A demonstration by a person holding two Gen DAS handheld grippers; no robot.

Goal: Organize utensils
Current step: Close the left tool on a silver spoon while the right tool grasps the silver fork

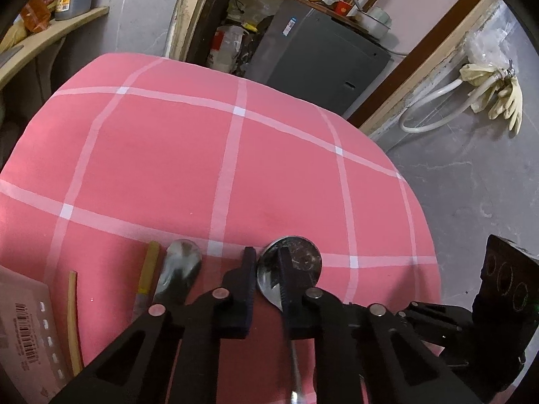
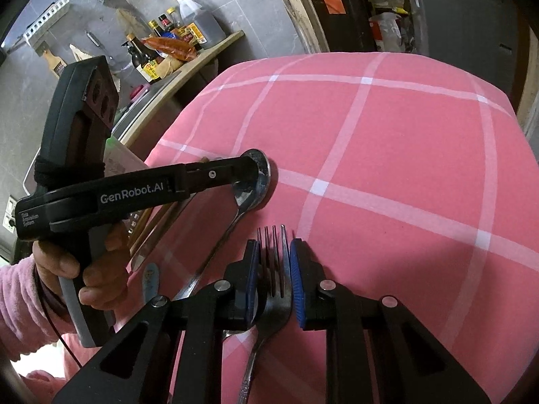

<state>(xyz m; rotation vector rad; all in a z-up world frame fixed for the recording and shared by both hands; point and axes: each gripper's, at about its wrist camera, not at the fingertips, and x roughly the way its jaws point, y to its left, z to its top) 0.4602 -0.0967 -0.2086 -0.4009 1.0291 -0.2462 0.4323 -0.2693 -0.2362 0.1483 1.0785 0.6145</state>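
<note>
The round-bowled spoon lay on the pink checked cloth with your left gripper closed on its bowl edge, a second spoon and chopsticks just beside it. Your right gripper was clamped on the fork at its head, tines pointing away. Your hand gripped the left tool's handle.

Left gripper and right gripper both tilt downward side by side, jaws nearly closed.

Both wrist views close, angled down; shared: pink tablecloth, spoon.
</note>
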